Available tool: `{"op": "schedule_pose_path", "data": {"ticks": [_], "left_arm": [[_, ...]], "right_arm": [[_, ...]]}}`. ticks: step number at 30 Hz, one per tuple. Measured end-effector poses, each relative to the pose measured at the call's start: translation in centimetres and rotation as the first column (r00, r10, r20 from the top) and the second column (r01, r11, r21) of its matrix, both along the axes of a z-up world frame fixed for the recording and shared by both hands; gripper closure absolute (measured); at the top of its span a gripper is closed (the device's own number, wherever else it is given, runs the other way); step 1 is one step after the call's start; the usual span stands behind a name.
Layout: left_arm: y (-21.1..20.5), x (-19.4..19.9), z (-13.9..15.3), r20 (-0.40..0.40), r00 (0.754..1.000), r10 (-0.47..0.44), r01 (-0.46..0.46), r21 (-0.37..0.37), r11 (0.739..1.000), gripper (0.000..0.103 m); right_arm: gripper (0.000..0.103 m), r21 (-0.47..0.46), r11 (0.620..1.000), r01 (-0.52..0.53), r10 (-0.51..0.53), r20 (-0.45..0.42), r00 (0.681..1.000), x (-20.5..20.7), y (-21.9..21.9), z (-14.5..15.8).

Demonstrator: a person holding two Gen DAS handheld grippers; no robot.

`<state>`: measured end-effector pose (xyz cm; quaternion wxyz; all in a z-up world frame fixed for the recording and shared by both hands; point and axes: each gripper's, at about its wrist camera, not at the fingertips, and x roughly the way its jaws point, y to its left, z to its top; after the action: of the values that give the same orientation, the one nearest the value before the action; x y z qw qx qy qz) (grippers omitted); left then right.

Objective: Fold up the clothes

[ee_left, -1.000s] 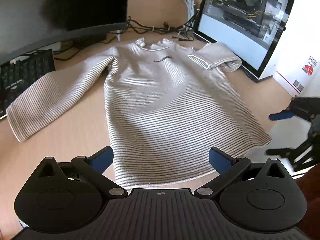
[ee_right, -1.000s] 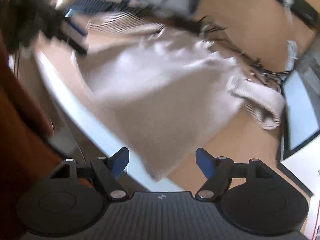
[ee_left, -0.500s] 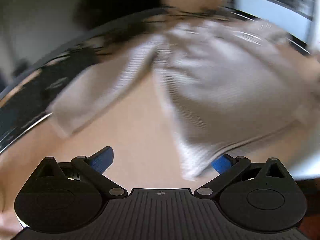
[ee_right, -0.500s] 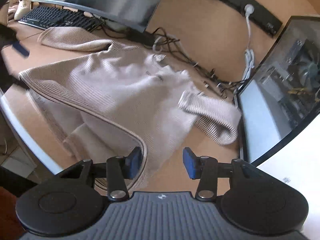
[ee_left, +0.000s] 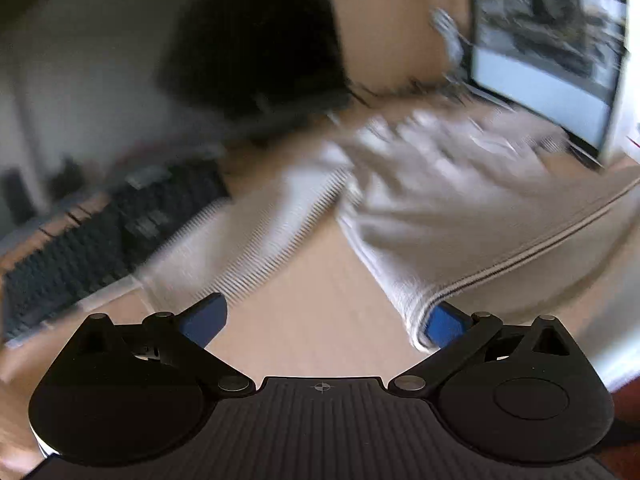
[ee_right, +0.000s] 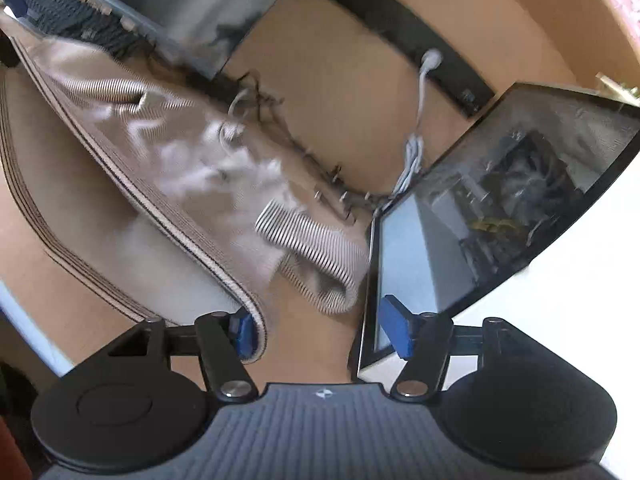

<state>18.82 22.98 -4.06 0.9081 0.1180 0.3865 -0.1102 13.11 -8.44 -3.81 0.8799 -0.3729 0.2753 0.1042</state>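
Standing apart, jaws of left gripper (ee_left: 323,322) and right gripper (ee_right: 322,330), no pad pair pressing cloth; right jaws just widened. Striped sweater (ee_right: 188,184) hem corner drapes against one blue pad of each gripper, hem raised off wooden desk (ee_left: 320,300), body sagging behind; contact hard to judge through blur. Far left: keyboard (ee_left: 100,236), dark monitor (ee_left: 256,36). Far right: second screen (ee_right: 496,200), cables (ee_right: 414,152) by wall.

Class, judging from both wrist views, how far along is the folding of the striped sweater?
Done: nothing folded; the beige striped knit sweater is spread on the wooden desk. In hand: its hem hangs at one pad of each open tool, left and right, whose jaws just opened. Left: every fold.
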Motion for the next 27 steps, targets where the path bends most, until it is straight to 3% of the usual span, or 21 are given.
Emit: {"op": "schedule_pose_path", "data": {"ticks": [3, 5, 6, 8, 10, 12, 15, 18, 20, 22, 26, 27], "left_arm": [[-0.4, -0.9, -2.5, -0.119, 0.99, -0.071, 0.07, -0.011, 0.998, 0.0], [-0.3, -1.5, -3.1, -0.169, 0.978, -0.121, 0.111, -0.068, 0.992, 0.0], [0.0, -1.6, -2.8, -0.178, 0.972, -0.15, 0.129, -0.125, 0.984, 0.0], [0.6, -1.4, -1.8, -0.176, 0.963, -0.202, 0.155, -0.247, 0.956, 0.0], [1.0, -0.5, -0.7, -0.149, 0.962, -0.23, 0.166, -0.353, 0.921, 0.0], [0.3, 1.5, 0.0, -0.103, 0.97, -0.221, 0.16, -0.413, 0.897, 0.0], [-2.1, 5.3, -0.2, -0.038, 0.983, -0.182, 0.147, -0.442, 0.885, 0.0], [-5.3, 9.7, -1.4, -0.004, 0.992, -0.125, 0.11, -0.45, 0.886, 0.0], [-6.9, 12.2, -2.6, -0.02, 0.996, -0.091, 0.073, -0.445, 0.892, 0.0], [-8.0, 14.3, -4.0, -0.048, 0.997, -0.06, 0.033, -0.435, 0.9, 0.0], [-7.6, 15.9, -7.1, -0.176, 0.982, 0.063, -0.133, -0.416, 0.9, 0.0], [-7.4, 15.3, -7.4, -0.146, 0.987, 0.071, -0.127, -0.424, 0.897, 0.0]], "right_arm": [[0.037, 0.009, 1.0, -0.005, 0.006, -0.162, 0.987, -0.6, -0.9, -3.1], [0.036, 0.05, 0.999, -0.011, 0.023, -0.255, 0.967, -1.0, -1.3, -3.8], [0.035, 0.113, 0.994, -0.014, 0.047, -0.297, 0.954, -1.1, -1.6, -3.2], [0.021, 0.245, 0.969, -0.012, 0.105, -0.37, 0.923, -1.1, -2.4, -1.8], [0.012, 0.348, 0.937, -0.001, 0.137, -0.366, 0.92, -0.6, -3.2, 0.1], [0.003, 0.449, 0.893, 0.032, 0.136, -0.337, 0.932, 0.9, -4.0, 1.8], [0.0, 0.612, 0.783, 0.111, 0.094, -0.294, 0.951, 4.7, -5.0, 3.3], [0.0, 0.715, 0.66, 0.23, 0.075, -0.367, 0.927, 9.4, -4.8, 1.5], [0.0, 0.718, 0.641, 0.272, 0.08, -0.415, 0.906, 11.5, -3.8, -0.5], [0.0, 0.707, 0.651, 0.276, 0.092, -0.434, 0.896, 12.7, -2.5, -2.0], [0.0, 0.72, 0.643, 0.261, 0.159, -0.459, 0.874, 13.3, -1.0, -3.9], [0.0, 0.724, 0.639, 0.261, 0.174, -0.466, 0.868, 13.3, -0.7, -4.3]]}}
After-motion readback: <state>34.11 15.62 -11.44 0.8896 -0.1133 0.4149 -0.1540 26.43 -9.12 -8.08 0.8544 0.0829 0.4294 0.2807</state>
